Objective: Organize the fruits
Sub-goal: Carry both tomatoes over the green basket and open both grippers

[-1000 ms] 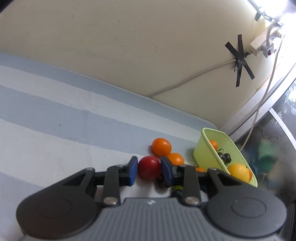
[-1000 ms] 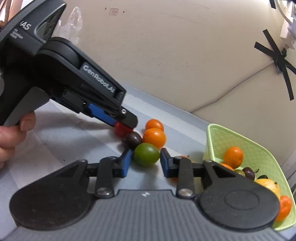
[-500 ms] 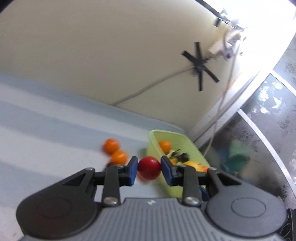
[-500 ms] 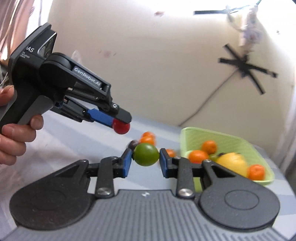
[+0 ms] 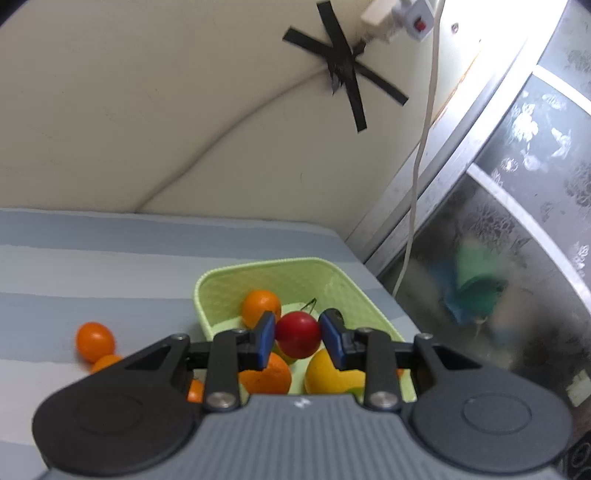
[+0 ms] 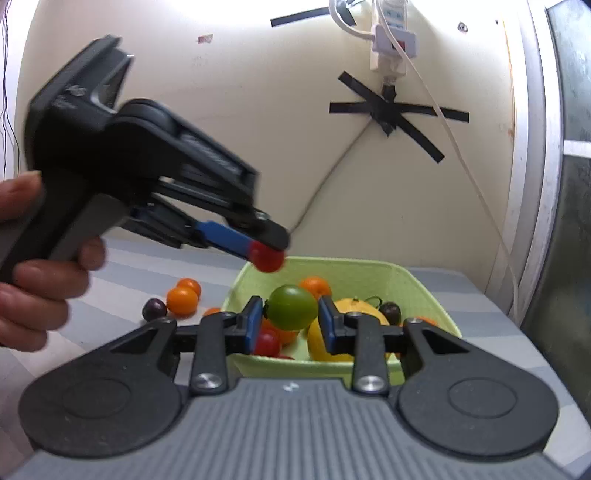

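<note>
Over striped cloth [image 5: 110,266], left gripper [image 5: 297,334] pinches a red tomato [image 5: 298,334], right gripper [image 6: 291,314] squeezes a green tomato [image 6: 291,307]; next, drop both into the green basket [image 6: 369,271] at twelve o'clock.

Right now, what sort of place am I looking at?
Probably a room in a home: a striped cloth-covered surface, a power strip taped to the cream wall, and a green fruit basket beside a patterned glass door.
</note>
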A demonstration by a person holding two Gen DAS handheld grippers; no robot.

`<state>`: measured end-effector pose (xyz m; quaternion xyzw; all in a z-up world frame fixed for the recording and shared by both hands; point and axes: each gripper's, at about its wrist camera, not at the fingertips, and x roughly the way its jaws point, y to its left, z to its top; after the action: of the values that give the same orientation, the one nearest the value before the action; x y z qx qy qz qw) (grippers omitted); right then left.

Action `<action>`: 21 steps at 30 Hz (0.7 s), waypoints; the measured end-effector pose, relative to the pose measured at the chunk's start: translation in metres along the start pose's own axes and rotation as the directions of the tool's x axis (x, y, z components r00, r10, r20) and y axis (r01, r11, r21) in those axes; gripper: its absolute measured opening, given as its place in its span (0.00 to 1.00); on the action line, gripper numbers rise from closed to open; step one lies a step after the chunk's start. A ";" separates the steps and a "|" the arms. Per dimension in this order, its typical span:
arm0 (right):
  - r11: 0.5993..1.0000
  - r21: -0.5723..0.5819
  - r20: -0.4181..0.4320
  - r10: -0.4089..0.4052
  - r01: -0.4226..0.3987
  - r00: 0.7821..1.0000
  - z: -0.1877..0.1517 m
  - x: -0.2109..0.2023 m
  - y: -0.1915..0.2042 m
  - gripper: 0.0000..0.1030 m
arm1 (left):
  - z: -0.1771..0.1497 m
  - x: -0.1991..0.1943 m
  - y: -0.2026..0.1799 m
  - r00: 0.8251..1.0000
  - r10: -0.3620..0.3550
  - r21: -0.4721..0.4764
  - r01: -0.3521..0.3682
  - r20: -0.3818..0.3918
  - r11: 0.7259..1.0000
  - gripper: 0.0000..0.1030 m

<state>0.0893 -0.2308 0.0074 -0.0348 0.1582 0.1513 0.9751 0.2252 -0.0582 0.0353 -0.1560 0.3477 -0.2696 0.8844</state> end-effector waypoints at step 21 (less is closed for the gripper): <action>0.999 0.053 0.017 -0.010 0.009 1.000 -0.001 -0.005 -0.006 0.35 | -0.011 -0.004 -0.023 0.985 0.168 0.127 -0.172 0.038 0.977 0.27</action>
<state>0.0859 -0.2386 0.0078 -0.0086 0.1538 0.1428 0.9777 0.2066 -0.0749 0.0401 -0.0716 0.3295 -0.2129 0.9171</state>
